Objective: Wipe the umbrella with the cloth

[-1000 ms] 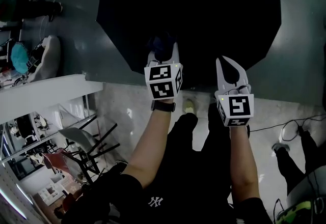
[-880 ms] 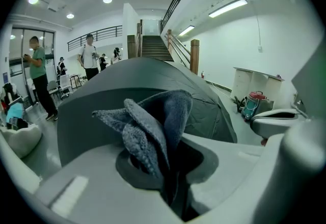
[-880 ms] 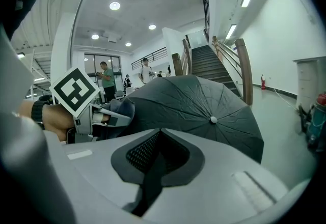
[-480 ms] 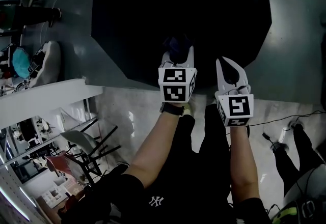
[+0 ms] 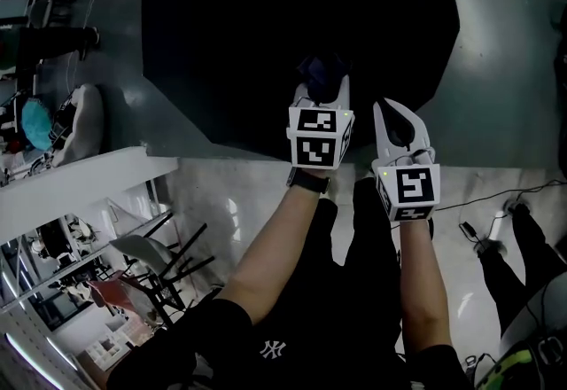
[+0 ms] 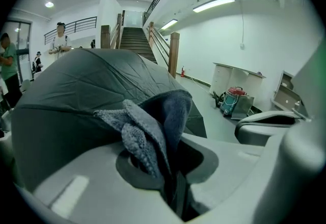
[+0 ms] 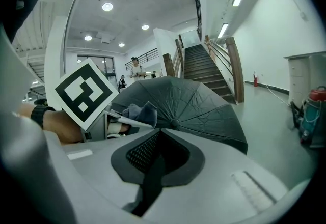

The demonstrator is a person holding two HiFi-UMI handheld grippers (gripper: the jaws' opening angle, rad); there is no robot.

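Note:
The open black umbrella [image 5: 301, 25] spreads its canopy across the upper part of the head view. My left gripper [image 5: 321, 89] is over the canopy's near edge, shut on a dark blue cloth [image 5: 319, 72]. In the left gripper view the bunched cloth [image 6: 153, 126] sticks up from the jaws in front of the canopy [image 6: 71, 90]; I cannot tell whether it touches. My right gripper [image 5: 396, 111] is just to the right, shut and holding nothing. In its view, the umbrella [image 7: 193, 103] lies ahead, with the left gripper's cloth [image 7: 138, 114] at its left side.
A white ledge [image 5: 80, 171] and dark chairs [image 5: 155, 251] lie at the left, a bystander's legs [image 5: 523, 246] and a cable [image 5: 483, 218] at the right. A staircase [image 6: 135, 39], two people [image 6: 60, 39] and a red-topped canister [image 6: 234, 100] stand beyond the umbrella.
My left gripper with the cloth has moved right along the umbrella's near edge, closer to the right gripper. The right gripper has stayed in place.

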